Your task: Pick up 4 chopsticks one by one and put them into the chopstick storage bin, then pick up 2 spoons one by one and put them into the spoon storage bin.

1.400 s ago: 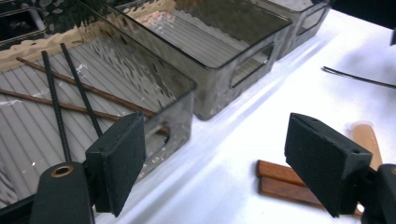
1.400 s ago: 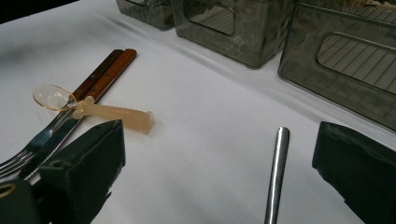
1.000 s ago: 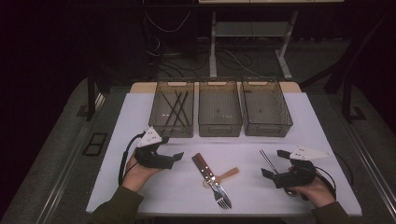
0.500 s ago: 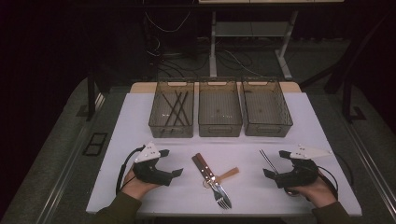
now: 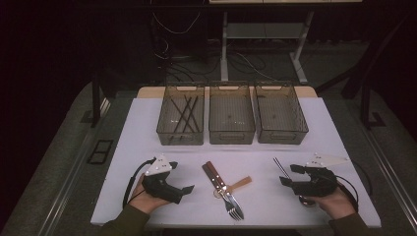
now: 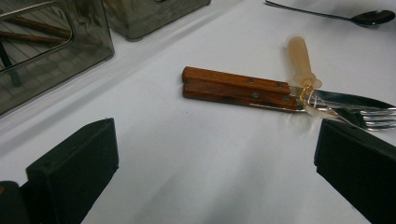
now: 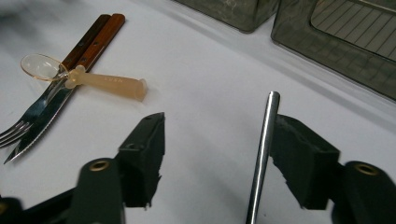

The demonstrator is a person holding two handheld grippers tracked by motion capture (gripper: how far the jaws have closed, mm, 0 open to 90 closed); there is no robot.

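High view: a white table (image 5: 147, 128) is filling mid frame, w/ three mesh bins in a row at upper centre. The left bin (image 5: 180, 119) is holding dark chopsticks (image 5: 186, 113); the middle bin (image 5: 231, 118) & right bin (image 5: 280, 115) are sitting beside it.

Lower left of frame, a hand is holding the left gripper (image 5: 184, 189) low over the table, pointing right toward the cutlery pile. Its jaws have just been opening & are standing spread wide, nothing between them. In the left gripper view the two black jaws are sitting at the bottom corners w/ bare table between; ahead, upper right of centre, a knife (image 6: 261, 95) & fork (image 6: 369, 119) w/ brown wood handles are lying side by side, w/ a clear plastic spoon (image 6: 301, 63) resting across them. A metal spoon (image 6: 369, 17) is lying at that frame's top right.

Lower centre of the high view, that same pile is lying between the two grippers, apart from both.

Lower right of frame, the other hand is holding the right gripper (image 5: 286, 175), pointing left. Its jaws have just been closing around a thin metal rod (image 7: 261, 154), prob. a utensil handle. In the right gripper view the rod is lying against the right-hand jaw, while the left-hand jaw is standing clear of it, so not clamped yet.
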